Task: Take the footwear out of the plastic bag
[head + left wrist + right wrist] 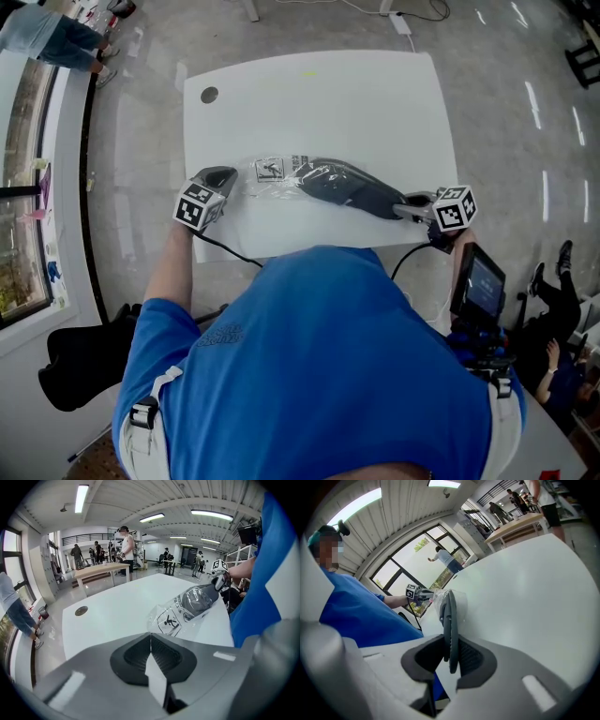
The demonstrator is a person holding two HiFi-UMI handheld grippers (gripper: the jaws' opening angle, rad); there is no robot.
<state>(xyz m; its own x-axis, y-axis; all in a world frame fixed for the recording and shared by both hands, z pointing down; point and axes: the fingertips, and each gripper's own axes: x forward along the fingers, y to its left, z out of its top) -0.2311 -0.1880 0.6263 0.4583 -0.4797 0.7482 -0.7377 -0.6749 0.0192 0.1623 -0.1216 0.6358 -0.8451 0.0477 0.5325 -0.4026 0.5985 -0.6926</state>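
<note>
Right claw [450, 657] clamps the footwear [449, 613]; left claw [150, 652] pinches the plastic bag [169, 620]. The thin film could slip free or tear.

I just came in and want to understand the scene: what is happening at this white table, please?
A person in a blue shirt stands at the white table with a claw in each hand. The left claw is shut on one end of the clear plastic bag. The right claw is shut on the far end of the dark footwear. The footwear lies flat, mostly inside the bag, so it is not yet out.
</note>
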